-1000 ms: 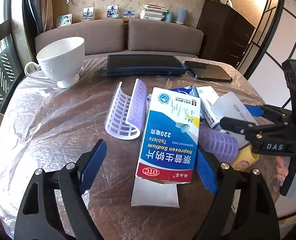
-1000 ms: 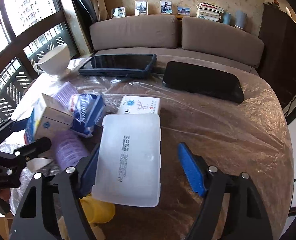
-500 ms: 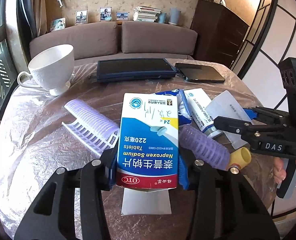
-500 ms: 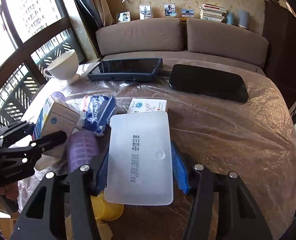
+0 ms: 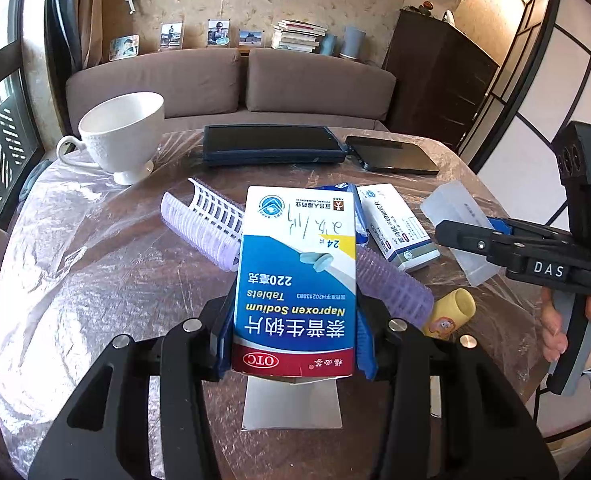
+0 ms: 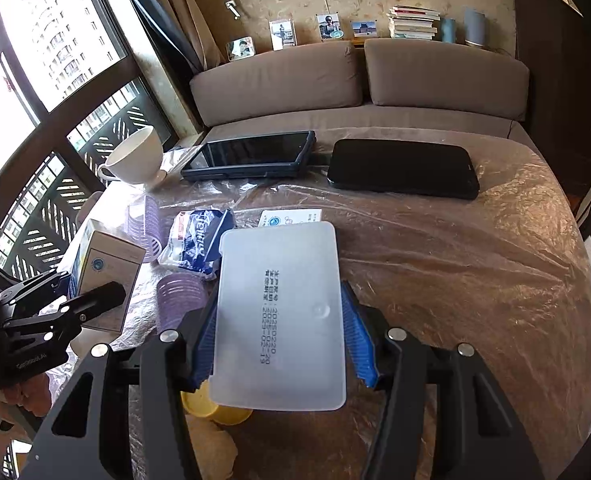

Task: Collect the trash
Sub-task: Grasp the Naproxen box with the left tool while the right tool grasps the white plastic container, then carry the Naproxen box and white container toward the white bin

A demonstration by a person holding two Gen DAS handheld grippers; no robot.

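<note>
Both grippers have just clamped trash: left gripper (image 5: pixel 295 320) squeezes the medicine box (image 5: pixel 295 280), right gripper (image 6: pixel 277 344) the translucent lid (image 6: pixel 279 316) at six o'clock, both now ready to carry off.

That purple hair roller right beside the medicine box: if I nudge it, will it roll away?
Likely yes. The purple hair roller is a cylinder lying on its side on smooth plastic film, so it should roll easily. Its hollow core suggests it is light. The yellow tube beside it might stop it.
</note>
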